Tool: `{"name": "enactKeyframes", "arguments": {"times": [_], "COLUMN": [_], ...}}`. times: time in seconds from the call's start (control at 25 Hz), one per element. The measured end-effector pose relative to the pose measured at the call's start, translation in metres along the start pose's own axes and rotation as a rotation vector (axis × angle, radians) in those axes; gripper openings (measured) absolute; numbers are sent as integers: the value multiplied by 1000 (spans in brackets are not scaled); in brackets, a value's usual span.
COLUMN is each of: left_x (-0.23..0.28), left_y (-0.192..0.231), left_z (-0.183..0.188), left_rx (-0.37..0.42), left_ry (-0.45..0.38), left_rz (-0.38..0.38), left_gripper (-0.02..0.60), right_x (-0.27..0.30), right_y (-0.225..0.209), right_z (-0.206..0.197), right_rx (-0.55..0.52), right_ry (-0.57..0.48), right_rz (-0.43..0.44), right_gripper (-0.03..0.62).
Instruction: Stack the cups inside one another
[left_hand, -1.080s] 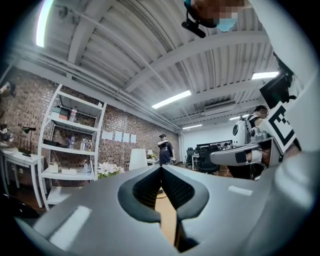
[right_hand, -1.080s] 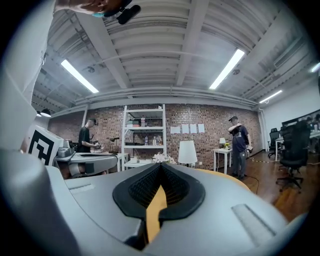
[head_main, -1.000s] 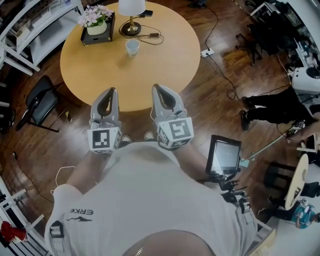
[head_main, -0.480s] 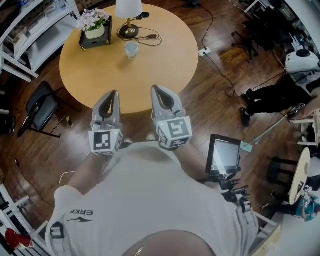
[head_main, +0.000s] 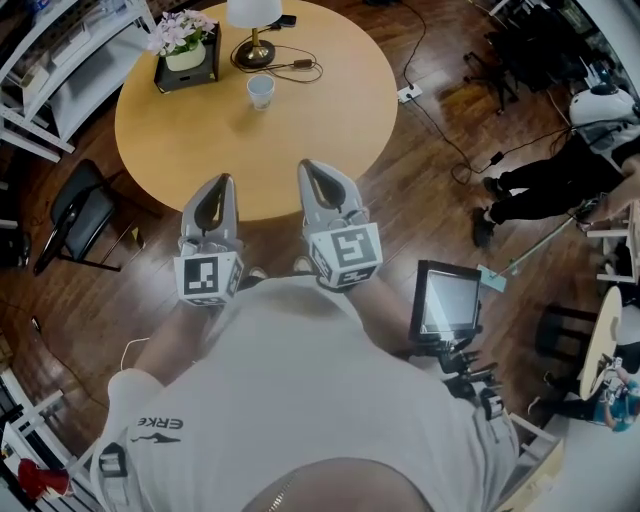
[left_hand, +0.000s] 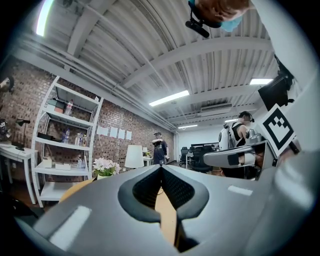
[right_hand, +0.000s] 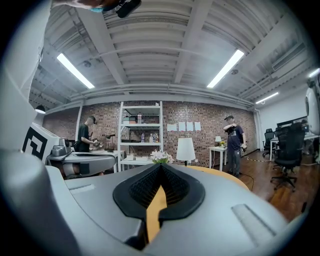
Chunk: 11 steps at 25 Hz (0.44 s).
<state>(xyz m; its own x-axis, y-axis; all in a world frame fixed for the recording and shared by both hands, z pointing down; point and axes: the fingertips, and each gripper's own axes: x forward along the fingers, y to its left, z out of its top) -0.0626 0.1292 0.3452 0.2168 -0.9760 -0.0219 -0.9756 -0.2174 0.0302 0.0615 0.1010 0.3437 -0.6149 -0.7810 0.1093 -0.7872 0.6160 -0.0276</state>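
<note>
A single pale cup (head_main: 261, 90) stands upright on the far part of the round wooden table (head_main: 200, 150), near the lamp. I cannot tell whether more cups sit inside it. My left gripper (head_main: 222, 181) and right gripper (head_main: 308, 166) hover side by side over the table's near edge, well short of the cup, pointing level toward it. Both are shut with nothing between the jaws. In the left gripper view the left gripper (left_hand: 161, 167) has its tips together. The right gripper view shows the right gripper (right_hand: 161, 166) likewise. The cup is hidden in both gripper views.
On the far side of the table stand a white lamp (head_main: 252, 14), a flower box (head_main: 185, 52) and a cable (head_main: 300, 68). A black chair (head_main: 78, 208) sits left of the table. A screen on a stand (head_main: 447, 304) is at my right. A person (head_main: 545, 185) is at the right.
The head view has shifted slightly, so the table and cup sit a little higher and more to the left. Both grippers stay shut and in place.
</note>
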Motion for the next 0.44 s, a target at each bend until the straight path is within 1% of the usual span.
{"name": "enactKeyframes", "arguments": {"times": [0.44], "left_x": [12], "left_y": [-5], "left_z": [-11], "left_rx": [-9], "left_ry": [19], "left_rz": [2], "left_gripper": [2], "right_x": [2], "right_y": [-13], "right_z": [-6], "right_rx": [11], "right_ry": [-2], "right_rz": [-6], "right_gripper": [12]}}
